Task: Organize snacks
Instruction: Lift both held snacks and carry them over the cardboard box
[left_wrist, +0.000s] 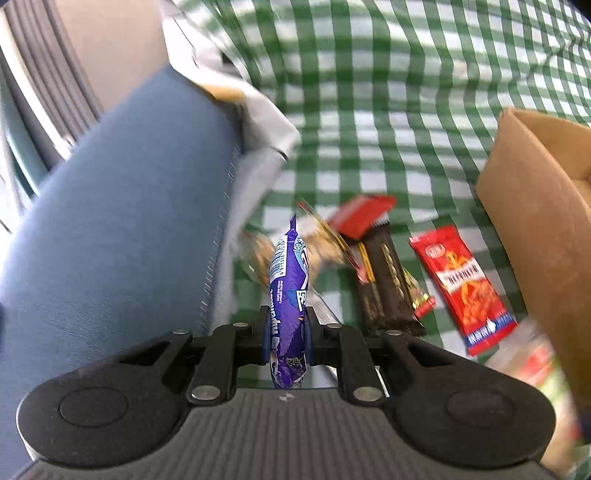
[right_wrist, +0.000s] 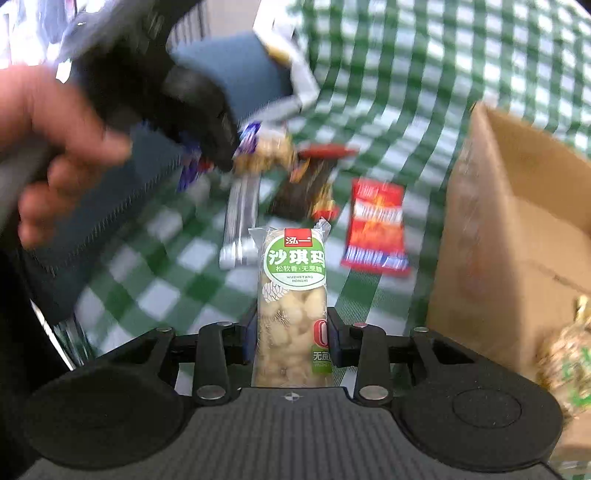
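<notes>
Green-checked cloth (left_wrist: 369, 110); blue, perhaps fabric, bin (left_wrist: 129, 206) alongside.

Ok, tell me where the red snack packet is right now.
The red snack packet lies flat on the green checked cloth, between the dark chocolate bar on its left and the cardboard box on its right.

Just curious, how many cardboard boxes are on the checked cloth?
1. The cardboard box stands open at the right edge of the green checked cloth, beside the red packet. Others could lie outside the views.
</notes>
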